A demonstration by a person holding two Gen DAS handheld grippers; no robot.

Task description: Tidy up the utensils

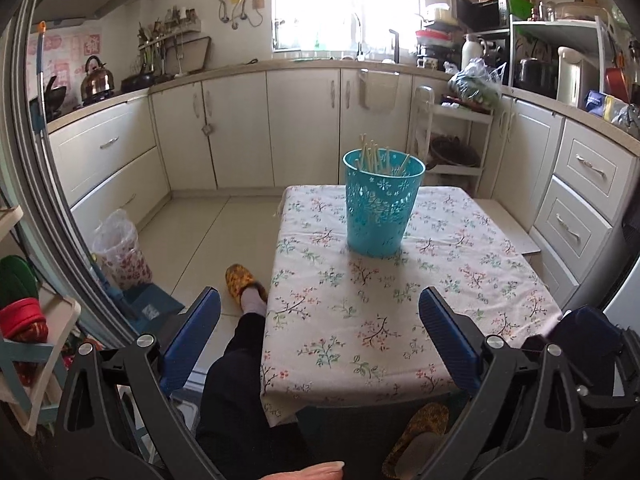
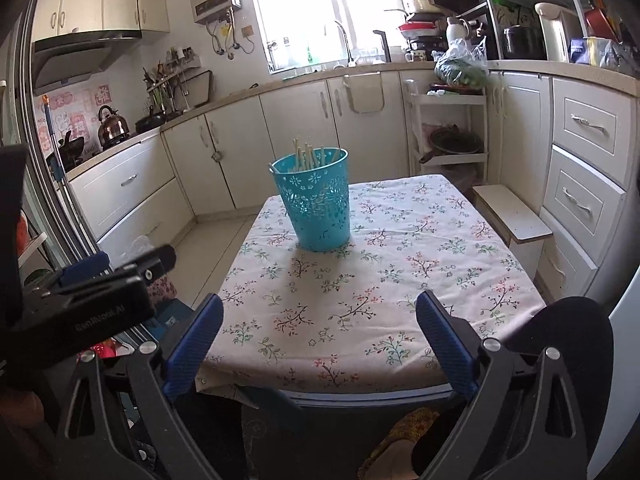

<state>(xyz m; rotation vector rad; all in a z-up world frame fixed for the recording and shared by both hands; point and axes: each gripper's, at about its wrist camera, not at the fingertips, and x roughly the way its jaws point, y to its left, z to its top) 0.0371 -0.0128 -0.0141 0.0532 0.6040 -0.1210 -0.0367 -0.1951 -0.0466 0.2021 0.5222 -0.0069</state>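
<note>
Kitchen table (image 1: pixel 400 320) bears a basket (image 1: pixel 382 208) of chopsticks (image 1: pixel 374 158); left gripper (image 1: pixel 320 344) and right gripper (image 2: pixel 320 344) gape wide, empty, near edge.

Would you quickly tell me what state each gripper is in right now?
Left gripper: open, nothing between its fingers.
Right gripper: open, nothing between its fingers.

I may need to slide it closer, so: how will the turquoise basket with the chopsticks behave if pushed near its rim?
The turquoise basket looks like thin perforated plastic, so probably light. It is tall and narrower at the base, so a high push may tip it. On the floral tablecloth it may drag and bunch the fabric. The chopsticks stand loose and would likely rattle.
</note>
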